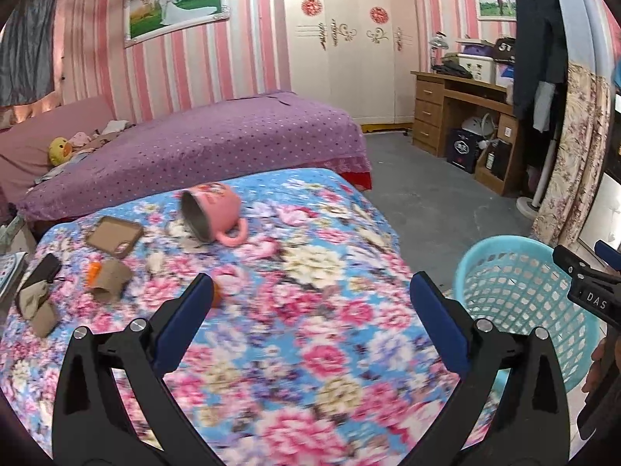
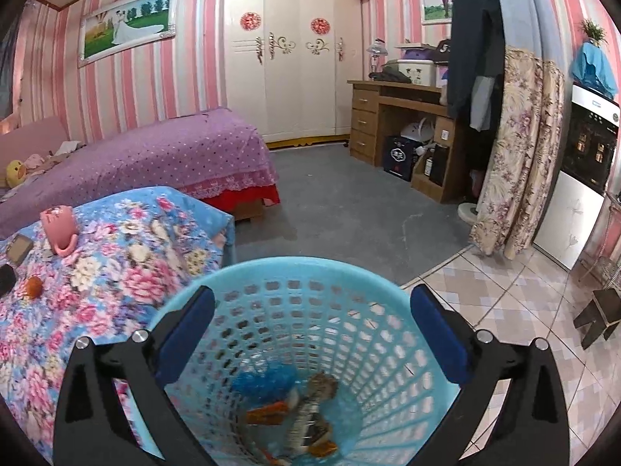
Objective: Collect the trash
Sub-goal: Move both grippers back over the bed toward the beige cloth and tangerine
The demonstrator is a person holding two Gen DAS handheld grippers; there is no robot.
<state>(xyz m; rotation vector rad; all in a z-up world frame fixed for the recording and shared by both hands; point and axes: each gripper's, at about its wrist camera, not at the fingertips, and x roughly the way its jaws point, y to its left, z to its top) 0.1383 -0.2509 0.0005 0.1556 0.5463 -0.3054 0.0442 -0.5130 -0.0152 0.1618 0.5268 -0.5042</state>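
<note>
My left gripper [image 1: 310, 299] is open and empty above the floral-covered table [image 1: 302, 349]. On the table's left lie a cardboard tube [image 1: 108, 281], an orange scrap [image 1: 93, 273] and a small orange piece [image 1: 216, 295] beside my left finger. The light-blue basket [image 1: 520, 303] stands at the table's right. My right gripper [image 2: 312, 310] is open and empty directly over the basket [image 2: 310, 272], which holds a blue crumpled wrapper [image 2: 268, 382], an orange wrapper [image 2: 268, 413] and other scraps. The orange piece also shows in the right wrist view [image 2: 33, 286].
A pink mug [image 1: 213, 213] lies tipped on the table, with a phone in a brown case [image 1: 114, 237], a dark pouch [image 1: 42, 272] and a beige cloth [image 1: 37, 303]. A purple bed [image 1: 202, 147] is behind. A wooden desk [image 2: 403, 124] and a small stool [image 2: 599, 310] stand on the right.
</note>
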